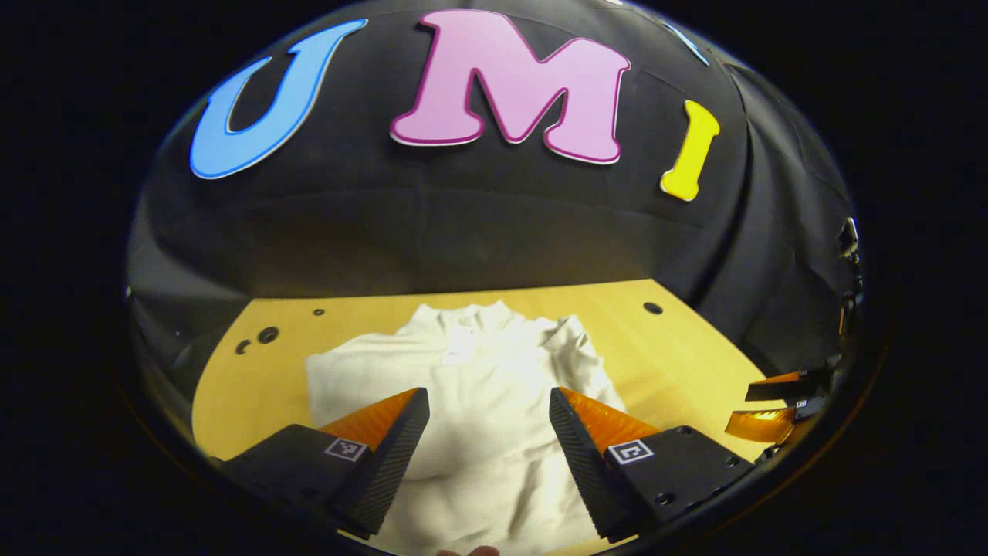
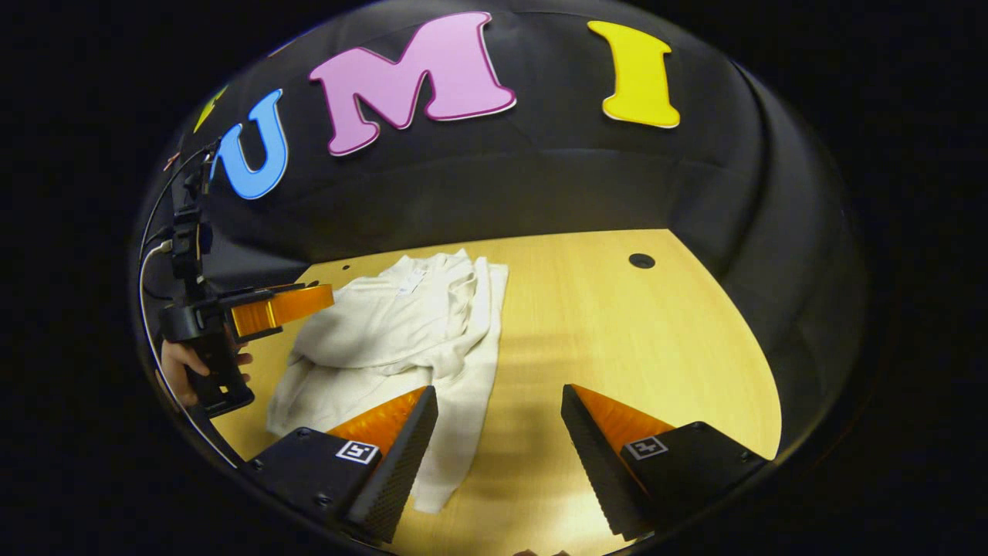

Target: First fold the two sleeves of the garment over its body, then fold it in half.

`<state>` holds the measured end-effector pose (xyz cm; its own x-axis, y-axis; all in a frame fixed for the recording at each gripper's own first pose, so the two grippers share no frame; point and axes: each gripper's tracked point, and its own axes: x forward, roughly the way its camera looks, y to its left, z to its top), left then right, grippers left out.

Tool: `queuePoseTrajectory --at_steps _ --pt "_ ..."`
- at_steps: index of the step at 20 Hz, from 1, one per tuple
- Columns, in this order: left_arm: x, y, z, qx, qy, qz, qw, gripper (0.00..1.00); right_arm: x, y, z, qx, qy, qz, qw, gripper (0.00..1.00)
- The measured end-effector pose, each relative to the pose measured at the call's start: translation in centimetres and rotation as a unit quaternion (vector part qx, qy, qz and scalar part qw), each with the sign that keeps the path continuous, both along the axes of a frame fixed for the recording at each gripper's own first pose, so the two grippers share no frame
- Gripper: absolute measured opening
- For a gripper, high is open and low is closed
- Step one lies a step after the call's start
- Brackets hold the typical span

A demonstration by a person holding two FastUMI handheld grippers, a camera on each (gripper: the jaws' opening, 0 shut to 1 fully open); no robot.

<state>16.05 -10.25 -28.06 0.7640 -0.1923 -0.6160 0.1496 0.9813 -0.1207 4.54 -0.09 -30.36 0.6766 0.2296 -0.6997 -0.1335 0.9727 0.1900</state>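
Garment (image 1: 478,386) dead ahead in the left gripper view: a white top spread on the yellow tabletop (image 1: 679,347), collar toward the upper middle of the frame, hem running down out of the bottom edge. So its long axis lies straight along the line the left tongs (image 1: 488,432) are pointing. Those tongs are spread wide and released, hovering over the lower body of the cloth with nothing pinched between them. Whether the tips brush the fabric, I cannot tell. Off at the right edge of the frame, the right tongs (image 1: 779,405) peek in, well apart from the cloth.

Over to the right gripper view! The garment (image 2: 401,332) sits in the centre-left of the frame, and one sleeve looks already laid across the body, bunched along the right edge of the cloth. The right tongs (image 2: 499,432) gape open too, gripping nothing; one finger sits over the bottom corner of the fabric, the other over bare tabletop (image 2: 617,324). At the left of the frame, a hand (image 2: 181,371) carries the left tongs (image 2: 305,300) above the garment's far side.

My call: the left tongs are nearer the sleeve that remains on their side, so the next fold is theirs.
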Motion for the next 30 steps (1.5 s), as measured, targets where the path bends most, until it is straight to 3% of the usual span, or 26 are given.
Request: queuePoseTrajectory --at_steps 6,14,19,26,27,28,29,30 --pt "-7.8 7.9 -2.5 0.026 0.052 0.052 0.997 0.97 -2.9 3.9 -2.9 -0.009 0.036 0.029 0.999 0.99" --pt "-17.3 12.9 -9.6 0.043 0.152 0.097 0.983 0.97 -6.1 5.3 -7.5 -0.016 0.090 0.033 0.995 0.99" --pt "-18.9 13.1 -12.1 0.053 0.190 0.108 0.974 0.97 -7.1 5.8 -9.7 -0.015 0.119 0.019 0.993 0.99" --pt "-19.2 12.1 -13.2 0.037 0.189 0.083 0.978 0.98 -7.8 6.2 -11.4 -0.044 0.123 0.019 0.991 0.98" --pt "-19.2 11.8 -13.2 0.034 0.185 0.078 0.979 0.97 -7.7 6.1 -11.7 -0.048 0.120 0.020 0.991 0.96" --pt "-19.2 11.4 -13.3 0.033 0.187 0.072 0.979 0.87 -7.9 6.1 -11.4 -0.051 0.121 0.017 0.991 0.93" --pt "-19.1 10.9 -13.2 0.035 0.184 0.065 0.980 0.85 -7.6 6.1 -11.8 -0.053 0.120 0.018 0.991 0.76" --pt "-19.1 10.4 -13.3 0.034 0.184 0.058 0.981 0.73 -7.6 6.2 -11.7 -0.053 0.122 0.019 0.991 0.74"
